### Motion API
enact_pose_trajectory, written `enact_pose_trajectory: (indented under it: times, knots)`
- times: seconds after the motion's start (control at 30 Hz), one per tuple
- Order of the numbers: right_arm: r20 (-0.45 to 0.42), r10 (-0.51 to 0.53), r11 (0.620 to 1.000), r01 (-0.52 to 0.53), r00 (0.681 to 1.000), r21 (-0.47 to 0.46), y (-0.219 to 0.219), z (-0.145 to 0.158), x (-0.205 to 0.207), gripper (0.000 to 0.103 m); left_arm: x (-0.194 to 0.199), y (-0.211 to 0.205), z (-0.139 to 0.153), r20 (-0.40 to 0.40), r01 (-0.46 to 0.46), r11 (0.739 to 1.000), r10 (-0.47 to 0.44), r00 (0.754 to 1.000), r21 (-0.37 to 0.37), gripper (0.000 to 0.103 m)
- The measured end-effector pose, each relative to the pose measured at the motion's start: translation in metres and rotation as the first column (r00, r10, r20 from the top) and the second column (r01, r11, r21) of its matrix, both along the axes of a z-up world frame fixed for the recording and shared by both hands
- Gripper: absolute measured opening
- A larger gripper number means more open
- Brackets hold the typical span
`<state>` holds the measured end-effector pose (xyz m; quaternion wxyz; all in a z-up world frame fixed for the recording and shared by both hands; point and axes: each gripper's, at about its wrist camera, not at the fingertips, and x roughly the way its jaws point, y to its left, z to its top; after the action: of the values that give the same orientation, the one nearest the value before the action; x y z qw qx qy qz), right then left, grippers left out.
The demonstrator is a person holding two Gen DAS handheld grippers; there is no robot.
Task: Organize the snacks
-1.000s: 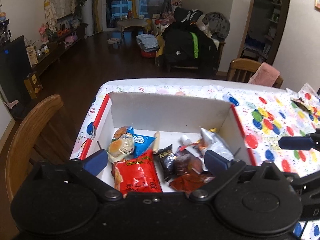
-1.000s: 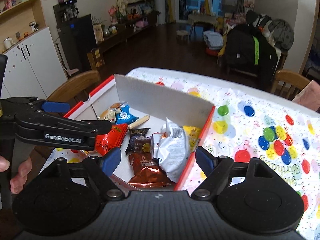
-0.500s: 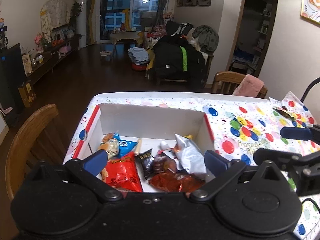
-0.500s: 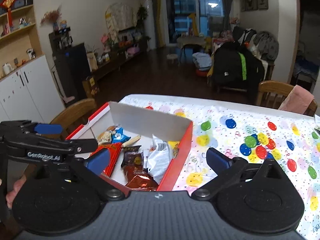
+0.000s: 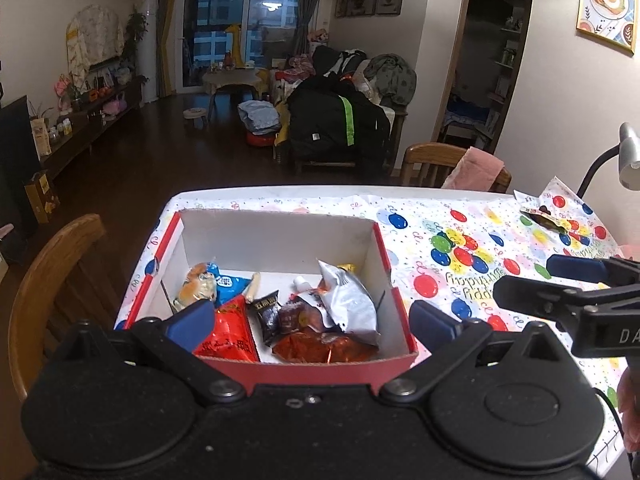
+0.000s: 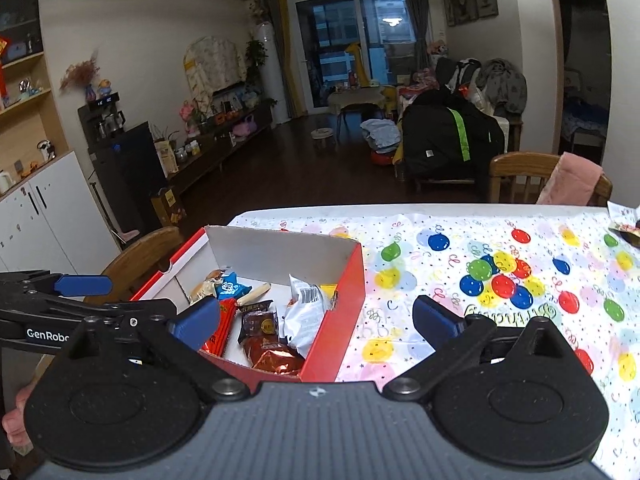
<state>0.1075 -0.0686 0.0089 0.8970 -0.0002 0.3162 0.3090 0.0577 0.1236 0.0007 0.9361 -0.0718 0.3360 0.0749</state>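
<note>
— Both grippers had pulled back and up from the box (image 5: 394,292) within the last second, hadn't they? We saw it shrink in both wrist views.

— Yes. Our left gripper (image 5: 312,316) hung over its near wall, fingers spread and empty; our right gripper (image 6: 316,318) hung over its right wall, fingers likewise apart. The snacks (image 5: 348,300) lay piled inside, so we judged the sorting nearly done.

— Except that one dark packet (image 5: 544,216) at the far right of the table (image 6: 440,280).

— True. It was small, and the right view cut it off. The pile's near edge was hidden behind our gripper body.
</note>
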Motion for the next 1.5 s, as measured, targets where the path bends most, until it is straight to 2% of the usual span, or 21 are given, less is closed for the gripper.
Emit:
enact_pose_trajectory:
  times: [0.17, 0.73, 1.5]
  knots:
    - [-0.008, -0.014, 1.000, 0.014, 1.000, 0.004, -0.005, -0.002, -0.006, 0.103, -0.003, -0.002, -0.001, -0.006, 0.001, 1.000, -0.002, 1.000, -0.017, 0.103]
    - [-0.034, -0.026, 0.999, 0.027, 0.999, 0.034, -0.009, -0.003, -0.012, 0.103, -0.013, -0.010, 0.008, 0.015, -0.011, 1.000, 0.011, 1.000, 0.014, 0.103]
    - [-0.042, -0.023, 0.999, 0.024, 0.999, 0.039, -0.003, 0.009, -0.023, 0.103, -0.017, -0.008, 0.015, 0.002, -0.028, 1.000, 0.028, 1.000, -0.010, 0.103]
